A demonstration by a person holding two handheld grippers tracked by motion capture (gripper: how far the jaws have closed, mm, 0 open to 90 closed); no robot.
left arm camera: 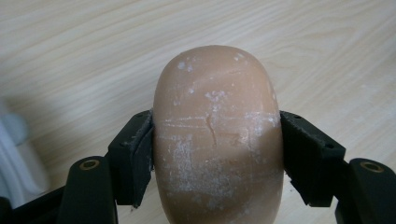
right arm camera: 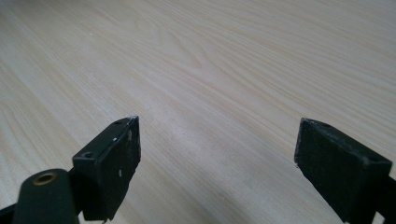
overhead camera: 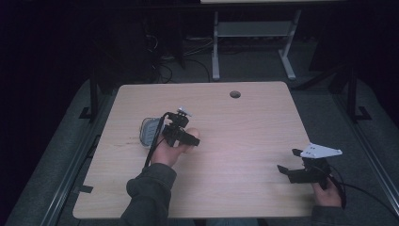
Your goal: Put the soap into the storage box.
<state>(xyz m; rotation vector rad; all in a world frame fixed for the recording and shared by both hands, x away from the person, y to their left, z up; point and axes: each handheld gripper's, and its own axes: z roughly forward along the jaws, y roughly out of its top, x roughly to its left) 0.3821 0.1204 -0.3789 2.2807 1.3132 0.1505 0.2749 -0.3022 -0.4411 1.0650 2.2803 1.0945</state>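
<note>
A peach-coloured oval bar, like soap (left arm camera: 217, 93), scuffed with white marks, is clamped between the two black jaws of my left gripper (left arm camera: 217, 140). The high view places that left gripper (overhead camera: 190, 139) over the left-middle of the wooden table (overhead camera: 244, 132), the bar's tip (overhead camera: 194, 134) poking out to the right. My right gripper (overhead camera: 289, 161) hovers near the table's front right corner. Its jaws stand wide apart in the right gripper view (right arm camera: 217, 154), with only bare wood between them.
A pale grey-white ribbed item, perhaps a dish (overhead camera: 149, 131), lies just left of the left hand and shows blurred at the edge of the left gripper view (left arm camera: 14, 154). A round cable hole (overhead camera: 235, 94) sits near the table's far edge. A desk frame (overhead camera: 254, 42) stands beyond.
</note>
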